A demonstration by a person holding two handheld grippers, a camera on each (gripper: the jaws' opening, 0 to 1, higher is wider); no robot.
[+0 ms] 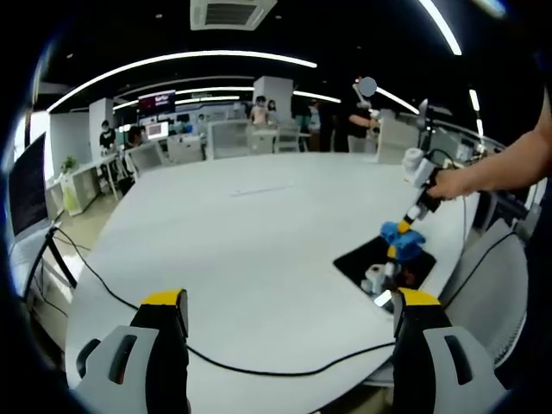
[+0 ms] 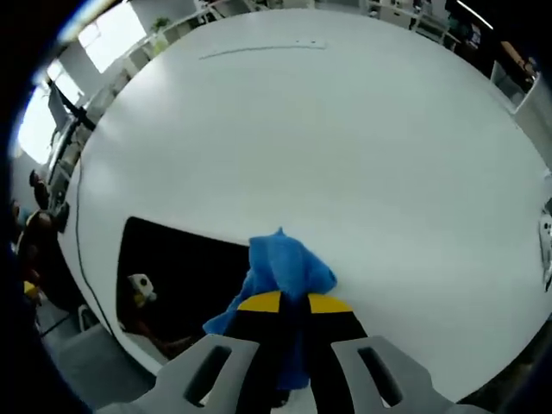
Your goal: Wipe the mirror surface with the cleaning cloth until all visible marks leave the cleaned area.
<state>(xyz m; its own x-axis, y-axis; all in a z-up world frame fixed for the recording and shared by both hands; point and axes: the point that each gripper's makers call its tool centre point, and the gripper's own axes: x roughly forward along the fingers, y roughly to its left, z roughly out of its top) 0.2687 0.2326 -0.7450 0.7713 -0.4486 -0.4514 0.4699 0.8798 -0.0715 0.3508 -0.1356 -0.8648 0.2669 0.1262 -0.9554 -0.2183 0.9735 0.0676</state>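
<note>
R tongs pinch cloth over mirror edge; L tongs spread above worktop.

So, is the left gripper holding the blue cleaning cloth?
No, the left gripper is open and empty, while the right gripper clamps the blue cleaning cloth.

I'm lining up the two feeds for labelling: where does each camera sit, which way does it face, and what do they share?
Left gripper view: rides on the left gripper, fingers spread, looking across the white table toward the right gripper; a person's forearm reaches in from the right.
Right gripper view: rides on the right gripper, looking down at the table, fingers closed on the blue cloth at the mirror's edge.
Shared: table, cloth, mirror.
</note>
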